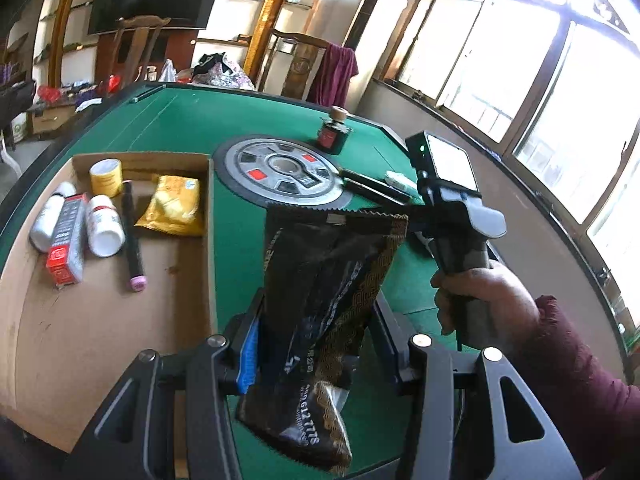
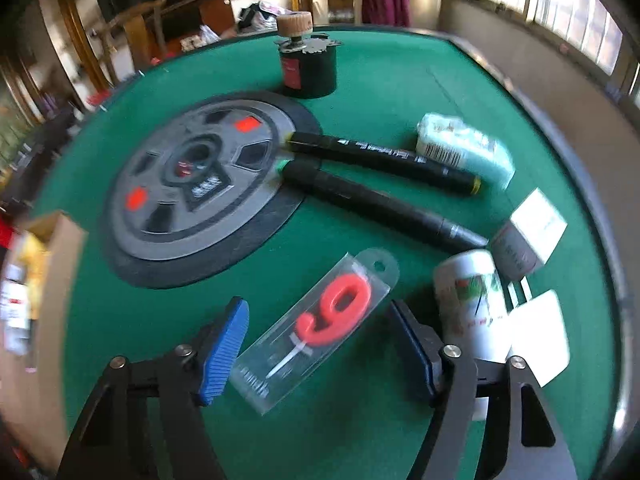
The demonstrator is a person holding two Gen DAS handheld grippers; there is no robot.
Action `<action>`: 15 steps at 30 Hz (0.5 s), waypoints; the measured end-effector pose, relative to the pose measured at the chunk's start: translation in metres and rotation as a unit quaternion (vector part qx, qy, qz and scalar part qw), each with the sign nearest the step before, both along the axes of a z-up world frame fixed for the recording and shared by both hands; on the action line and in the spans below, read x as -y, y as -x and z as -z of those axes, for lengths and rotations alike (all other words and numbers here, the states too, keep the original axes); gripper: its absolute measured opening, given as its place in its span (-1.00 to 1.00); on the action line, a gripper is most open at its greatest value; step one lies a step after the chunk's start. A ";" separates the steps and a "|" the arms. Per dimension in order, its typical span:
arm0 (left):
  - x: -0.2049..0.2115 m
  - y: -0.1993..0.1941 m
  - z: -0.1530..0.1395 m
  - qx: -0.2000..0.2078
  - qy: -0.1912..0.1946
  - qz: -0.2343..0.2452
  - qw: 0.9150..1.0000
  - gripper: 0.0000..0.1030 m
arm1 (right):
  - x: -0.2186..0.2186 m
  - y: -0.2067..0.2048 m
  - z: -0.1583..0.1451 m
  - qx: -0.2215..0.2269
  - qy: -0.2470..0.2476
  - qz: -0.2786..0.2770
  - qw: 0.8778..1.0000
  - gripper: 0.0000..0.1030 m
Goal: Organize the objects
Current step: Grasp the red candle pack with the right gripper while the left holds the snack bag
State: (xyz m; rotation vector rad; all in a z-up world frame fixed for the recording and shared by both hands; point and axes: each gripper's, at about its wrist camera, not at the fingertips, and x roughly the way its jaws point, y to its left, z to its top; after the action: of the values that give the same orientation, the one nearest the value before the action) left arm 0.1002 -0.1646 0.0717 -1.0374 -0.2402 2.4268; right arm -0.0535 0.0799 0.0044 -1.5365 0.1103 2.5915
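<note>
My left gripper is shut on a black-and-gold snack pouch, which hangs over the green table just right of an open cardboard box. In the right wrist view a clear pack with a red number-nine candle lies flat on the felt. My right gripper is open and low over it, one blue pad on each side of the pack, neither pressing on it. In the left wrist view a hand in a maroon sleeve holds the right gripper's handle.
The box holds a yellow tin, white bottles, a red-and-grey carton, a pink-capped marker and a yellow packet. On the felt lie two black markers, a mint packet, a white can, a small box and a black jar.
</note>
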 end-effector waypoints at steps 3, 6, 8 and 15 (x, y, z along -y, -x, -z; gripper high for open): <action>0.019 -0.001 0.001 -0.002 -0.008 -0.014 1.000 -0.09 | 0.001 -0.004 -0.001 -0.016 -0.009 0.001 1.000 0.09; 0.039 -0.002 0.003 0.003 -0.030 -0.024 0.999 -0.08 | 0.000 -0.011 -0.005 -0.024 0.003 -0.004 1.000 -0.42; 0.047 -0.003 0.004 0.004 -0.044 -0.028 0.999 -0.08 | -0.001 -0.016 -0.005 -0.033 0.019 -0.011 0.999 -0.43; 0.051 -0.014 -0.009 -0.031 -0.066 -0.021 0.997 -0.15 | -0.012 -0.038 -0.014 -0.064 0.100 -0.011 0.993 -0.43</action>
State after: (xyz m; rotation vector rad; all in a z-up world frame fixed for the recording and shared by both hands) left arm 0.1143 -0.2155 0.0810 -0.9070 -0.3989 2.4393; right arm -0.0150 0.0915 0.0179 -1.4343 0.3786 2.7698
